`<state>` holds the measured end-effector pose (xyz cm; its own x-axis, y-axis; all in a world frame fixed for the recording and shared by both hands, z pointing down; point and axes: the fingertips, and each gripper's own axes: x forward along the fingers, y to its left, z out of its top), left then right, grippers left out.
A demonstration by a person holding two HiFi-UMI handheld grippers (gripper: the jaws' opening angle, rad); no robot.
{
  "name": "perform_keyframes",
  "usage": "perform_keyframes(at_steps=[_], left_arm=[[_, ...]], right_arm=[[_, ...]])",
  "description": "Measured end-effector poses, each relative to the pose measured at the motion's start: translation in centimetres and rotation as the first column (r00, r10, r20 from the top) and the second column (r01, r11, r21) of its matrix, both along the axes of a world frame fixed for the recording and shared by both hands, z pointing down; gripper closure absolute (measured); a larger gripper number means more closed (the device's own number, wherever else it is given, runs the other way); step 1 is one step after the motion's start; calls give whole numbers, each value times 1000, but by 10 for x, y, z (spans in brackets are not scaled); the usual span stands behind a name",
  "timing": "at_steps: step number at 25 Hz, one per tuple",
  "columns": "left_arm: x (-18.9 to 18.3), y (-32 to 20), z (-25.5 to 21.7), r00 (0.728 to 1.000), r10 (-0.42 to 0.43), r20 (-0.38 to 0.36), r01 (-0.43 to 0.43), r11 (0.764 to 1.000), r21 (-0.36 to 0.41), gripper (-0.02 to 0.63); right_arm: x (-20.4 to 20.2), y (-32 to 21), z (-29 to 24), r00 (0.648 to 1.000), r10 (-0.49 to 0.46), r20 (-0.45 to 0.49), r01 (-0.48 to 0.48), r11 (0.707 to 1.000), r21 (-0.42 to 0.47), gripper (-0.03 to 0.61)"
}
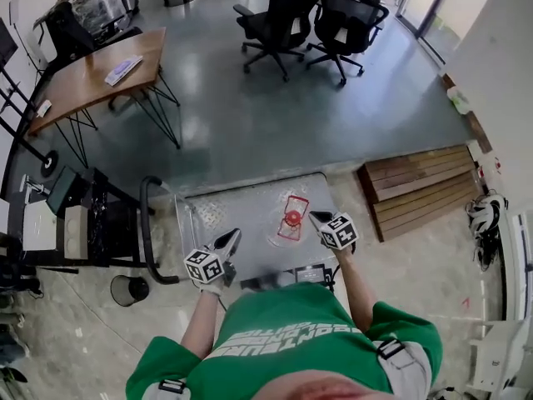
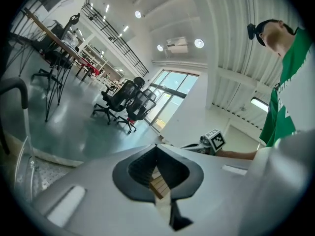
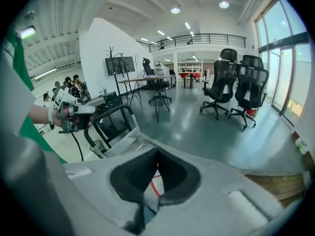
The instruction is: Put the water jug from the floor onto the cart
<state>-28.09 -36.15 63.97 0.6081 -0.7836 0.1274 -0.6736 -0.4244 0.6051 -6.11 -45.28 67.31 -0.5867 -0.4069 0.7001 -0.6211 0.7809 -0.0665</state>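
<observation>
The clear water jug (image 1: 290, 220), with a red cap and red label, rests on the grey metal platform of the cart (image 1: 225, 207), whose black handle (image 1: 150, 223) is at the left. Both grippers are held up over the near edge of the cart. My left gripper (image 1: 233, 235) is left of the jug, shut with nothing in it; its tips (image 2: 156, 146) meet. My right gripper (image 1: 316, 217) is just right of the jug, apart from it, shut and empty (image 3: 157, 151). Red lines of the jug (image 3: 155, 186) show through the gap behind its jaws.
Stacked wooden planks (image 1: 420, 186) lie right of the cart. A black rack (image 1: 92, 223) and a small waste bin (image 1: 129, 288) stand to its left. Beyond are a wooden table (image 1: 92, 77) and black office chairs (image 1: 312, 19) on the grey floor.
</observation>
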Motion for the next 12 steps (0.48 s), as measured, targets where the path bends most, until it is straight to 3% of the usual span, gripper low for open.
perform_keyframes(at_steps=[6, 12], left_arm=[[10, -3, -3, 999, 40, 1, -40, 999, 9, 614], [35, -7, -12, 997, 72, 27, -72, 997, 21, 614]], right_arm=[[11, 20, -47, 998, 30, 57, -35, 995, 89, 586], [18, 17, -59, 992, 45, 120, -58, 993, 105, 586]])
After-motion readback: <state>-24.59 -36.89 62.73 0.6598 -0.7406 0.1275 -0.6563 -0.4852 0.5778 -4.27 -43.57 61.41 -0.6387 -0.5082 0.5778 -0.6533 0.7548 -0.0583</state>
